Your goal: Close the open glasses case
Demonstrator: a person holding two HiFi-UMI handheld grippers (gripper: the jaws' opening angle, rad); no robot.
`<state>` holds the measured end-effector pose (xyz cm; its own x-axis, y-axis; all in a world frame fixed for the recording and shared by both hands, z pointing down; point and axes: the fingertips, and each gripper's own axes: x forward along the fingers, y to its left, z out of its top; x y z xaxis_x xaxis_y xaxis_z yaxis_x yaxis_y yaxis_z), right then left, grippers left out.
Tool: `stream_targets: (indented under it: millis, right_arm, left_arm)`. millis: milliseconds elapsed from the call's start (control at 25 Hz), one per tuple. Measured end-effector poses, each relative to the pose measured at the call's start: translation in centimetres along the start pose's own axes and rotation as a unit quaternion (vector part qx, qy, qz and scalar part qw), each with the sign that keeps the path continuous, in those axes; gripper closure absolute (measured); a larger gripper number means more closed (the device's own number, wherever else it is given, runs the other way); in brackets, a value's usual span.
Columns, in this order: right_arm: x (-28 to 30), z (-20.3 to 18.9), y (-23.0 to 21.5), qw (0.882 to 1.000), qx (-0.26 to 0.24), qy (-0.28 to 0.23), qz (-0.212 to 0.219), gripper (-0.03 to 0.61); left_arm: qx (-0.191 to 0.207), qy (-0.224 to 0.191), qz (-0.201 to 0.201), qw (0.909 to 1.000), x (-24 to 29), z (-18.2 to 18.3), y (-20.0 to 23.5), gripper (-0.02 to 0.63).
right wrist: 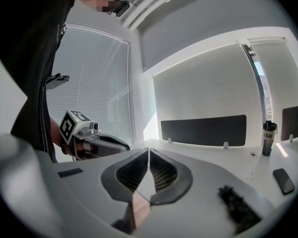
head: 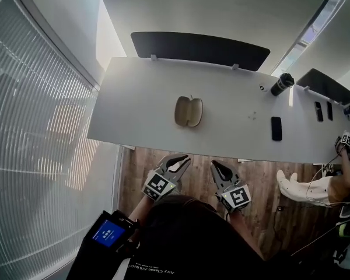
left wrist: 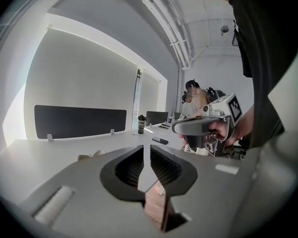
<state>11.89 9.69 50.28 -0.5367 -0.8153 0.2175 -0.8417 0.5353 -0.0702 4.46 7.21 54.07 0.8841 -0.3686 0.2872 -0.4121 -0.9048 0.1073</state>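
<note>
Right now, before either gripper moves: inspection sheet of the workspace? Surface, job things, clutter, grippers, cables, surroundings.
Surface: white table, mostly bare.
Job's things: glasses case, open, its halves spread side by side near the table's middle, nothing touching it.
Clutter: dark bottle and black phone toward the right end; small dark items beyond them, too small to identify.
Grippers: left gripper and right gripper held off the table's near edge, jaws together or nearly so, nothing between them.
Cables: thin cables hang by the right end; none near the case.
Surroundings: window blinds on the left, dark divider panel along the far edge, wood floor, another person's hand at right.
</note>
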Motion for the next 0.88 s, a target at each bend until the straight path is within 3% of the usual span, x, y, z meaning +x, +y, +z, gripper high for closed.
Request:
stream_targets:
  millis: [520,880]
  right_arm:
    - [11.3,0.8,-6.3,0.998,0.044,0.047,-0.016,0.546]
    - [16.9,-0.5,-9.3,0.997,0.033,0.059,-0.026,0.538]
  left_arm:
    - [-0.021,0.028,0.013,0.9993,3.2,-2.9,12.7,0.566]
    - [-0.029,0.065,-0.005,0.9974,6.2,-6.5,19.7,0.566]
